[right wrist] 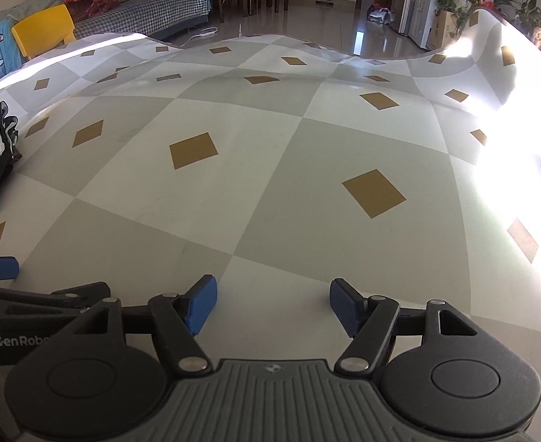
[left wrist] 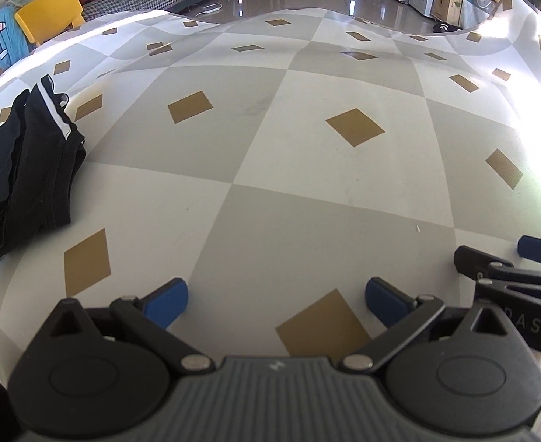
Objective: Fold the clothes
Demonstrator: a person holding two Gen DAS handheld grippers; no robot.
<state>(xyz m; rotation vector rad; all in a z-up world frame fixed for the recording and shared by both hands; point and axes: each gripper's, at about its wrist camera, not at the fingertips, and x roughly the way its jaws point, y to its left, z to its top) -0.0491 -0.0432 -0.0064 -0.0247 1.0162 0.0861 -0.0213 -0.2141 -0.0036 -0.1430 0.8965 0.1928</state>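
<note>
Two grippers are held side by side low over a table, both with blue-padded fingers spread wide and nothing between them. Between and ahead of the left gripper [left wrist: 276, 304] only the bare checked tablecloth [left wrist: 307, 154] is seen; the same holds for the right gripper [right wrist: 273, 304]. The black garment [left wrist: 23, 162], trimmed with a white stripe, is bunched in a loose heap far to the left of both pairs of fingers and somewhat ahead of them, at the table's left edge. Its long axis appears to run away from the fingers, roughly front to back. The left gripper is judged the nearer. Whether the heap is folded cannot be told. Beyond the table a yellow chair [left wrist: 49, 13] is seen.
</note>
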